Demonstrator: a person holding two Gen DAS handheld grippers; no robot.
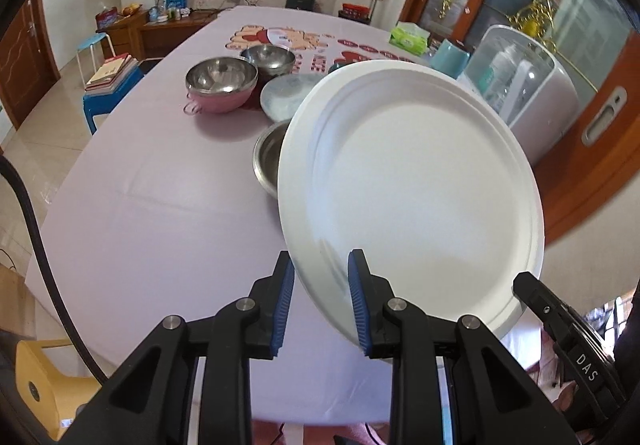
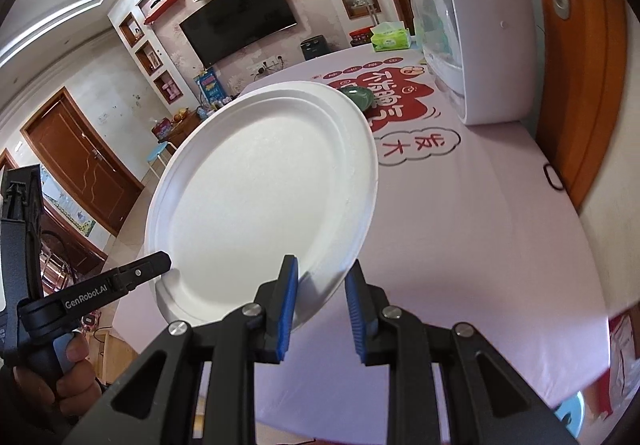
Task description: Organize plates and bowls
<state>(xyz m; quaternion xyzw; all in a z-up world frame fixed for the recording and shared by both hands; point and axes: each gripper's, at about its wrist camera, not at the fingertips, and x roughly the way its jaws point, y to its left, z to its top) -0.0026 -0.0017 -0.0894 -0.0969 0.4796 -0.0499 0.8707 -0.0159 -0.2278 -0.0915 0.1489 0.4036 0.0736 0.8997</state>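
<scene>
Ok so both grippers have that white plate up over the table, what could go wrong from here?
1. The white plate is pinched only at its rim by the left gripper and right gripper; it looks thin, so uneven pulling might bend it or let it slip.
2. It hangs tilted above the steel bowl and hides part of it, so lowering blind could knock it.

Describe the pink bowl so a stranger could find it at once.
Start at the long table under its pale lilac cloth. Towards its far end, left of the lifted white plate, stands a cluster of metal bowls. The pink bowl is the leftmost, the only one with a pink outside around its steel lining.
</scene>
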